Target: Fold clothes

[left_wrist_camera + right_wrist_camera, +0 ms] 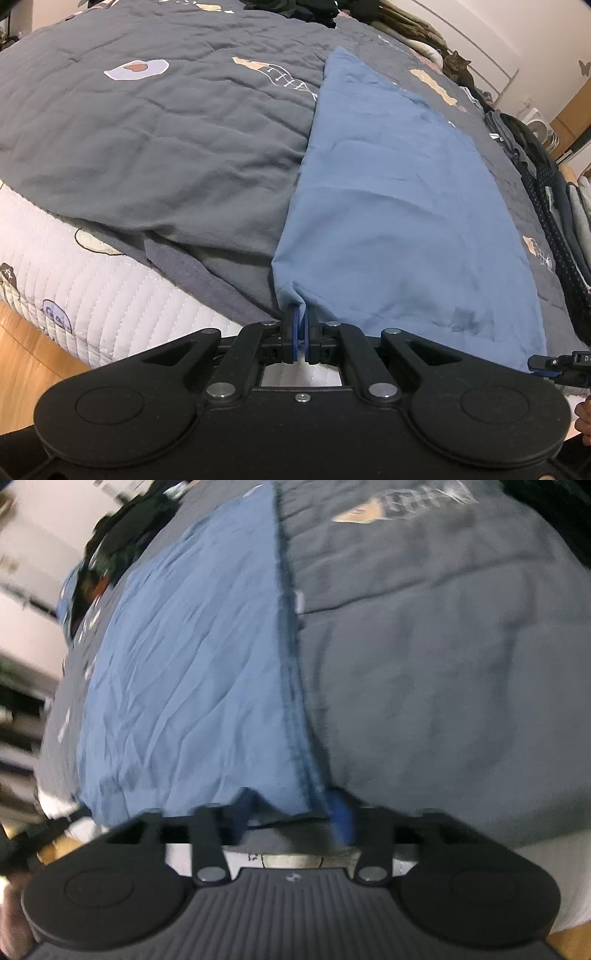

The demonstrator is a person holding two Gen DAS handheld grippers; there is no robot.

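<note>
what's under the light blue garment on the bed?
The light blue cloth garment lies on a dark grey printed quilt, which shows all around it. Whether anything else sits beneath the garment is hidden.

The blue garment (pixel 399 206) lies flat and creased, stretching away from the fingers (pixel 293 325) pinching its near corner.
</note>
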